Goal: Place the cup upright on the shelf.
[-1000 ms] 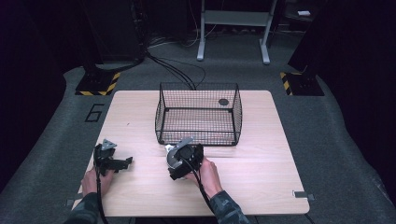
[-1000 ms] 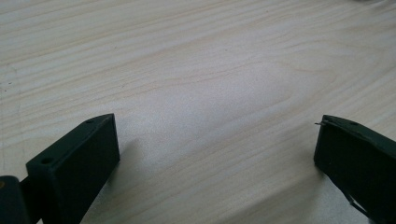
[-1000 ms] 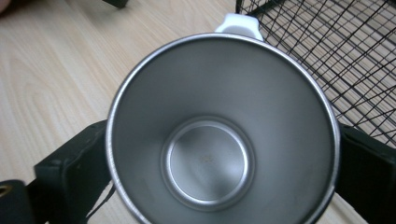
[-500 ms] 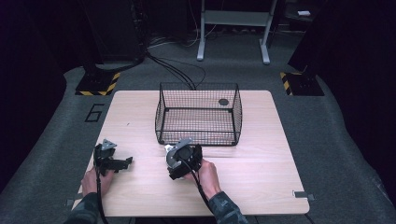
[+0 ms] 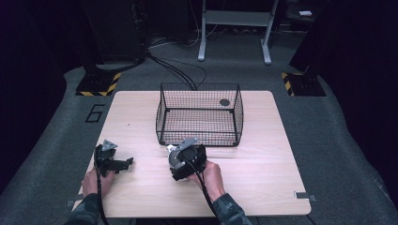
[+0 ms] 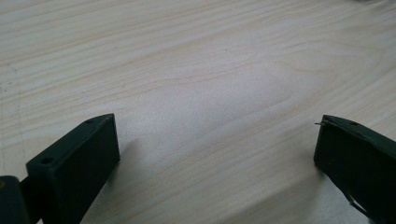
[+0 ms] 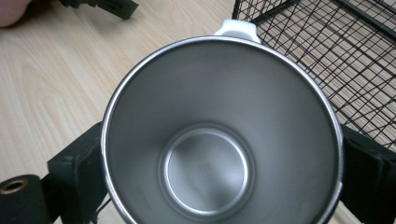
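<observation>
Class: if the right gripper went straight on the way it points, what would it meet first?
Probably the wire basket: the right gripper, shut on a steel cup, points toward its near wall.

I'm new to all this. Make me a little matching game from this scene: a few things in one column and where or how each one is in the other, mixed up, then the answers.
Things
1. left gripper
2. right gripper
3. steel cup
4. wire basket

States
A. stands on the table's middle, towards its far side, with a small dark round thing inside
B. jaws apart over bare wood, holding nothing
C. empty inside, with a white handle at its rim
D. jaws at either side of the cup

Pairs: 1-B, 2-D, 3-C, 4-A
</observation>
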The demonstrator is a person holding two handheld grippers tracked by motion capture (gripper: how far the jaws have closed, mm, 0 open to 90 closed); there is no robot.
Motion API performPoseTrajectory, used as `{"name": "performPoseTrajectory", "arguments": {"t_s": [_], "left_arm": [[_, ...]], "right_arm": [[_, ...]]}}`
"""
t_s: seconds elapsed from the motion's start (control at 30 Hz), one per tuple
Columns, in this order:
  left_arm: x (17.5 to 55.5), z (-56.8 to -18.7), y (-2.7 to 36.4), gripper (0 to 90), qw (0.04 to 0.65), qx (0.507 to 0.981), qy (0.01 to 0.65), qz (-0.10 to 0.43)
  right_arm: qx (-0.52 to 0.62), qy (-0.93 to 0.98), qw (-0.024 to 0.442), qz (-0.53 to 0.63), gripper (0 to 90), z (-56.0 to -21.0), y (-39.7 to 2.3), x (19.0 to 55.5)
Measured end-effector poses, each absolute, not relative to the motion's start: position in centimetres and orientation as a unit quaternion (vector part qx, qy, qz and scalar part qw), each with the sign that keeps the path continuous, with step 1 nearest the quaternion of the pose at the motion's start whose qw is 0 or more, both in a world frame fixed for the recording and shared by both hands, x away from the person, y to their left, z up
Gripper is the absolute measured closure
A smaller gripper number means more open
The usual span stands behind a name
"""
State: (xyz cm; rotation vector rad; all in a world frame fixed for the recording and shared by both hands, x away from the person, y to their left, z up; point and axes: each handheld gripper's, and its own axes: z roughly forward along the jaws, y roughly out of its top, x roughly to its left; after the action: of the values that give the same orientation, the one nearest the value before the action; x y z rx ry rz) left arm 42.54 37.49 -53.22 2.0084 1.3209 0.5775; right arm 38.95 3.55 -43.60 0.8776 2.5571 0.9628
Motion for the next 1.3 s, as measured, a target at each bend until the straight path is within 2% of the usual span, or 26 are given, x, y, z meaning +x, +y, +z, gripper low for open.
{"name": "performPoseTrajectory", "arguments": {"t_s": [1.3], "left_arm": [[42.5, -53.2, 37.4, 0.3, 0.331, 0.765, 0.508, 0.219]], "right_arm": [[0.372, 0.849, 0.180, 0.330, 6.1, -40.8, -6.3, 37.1]]}}
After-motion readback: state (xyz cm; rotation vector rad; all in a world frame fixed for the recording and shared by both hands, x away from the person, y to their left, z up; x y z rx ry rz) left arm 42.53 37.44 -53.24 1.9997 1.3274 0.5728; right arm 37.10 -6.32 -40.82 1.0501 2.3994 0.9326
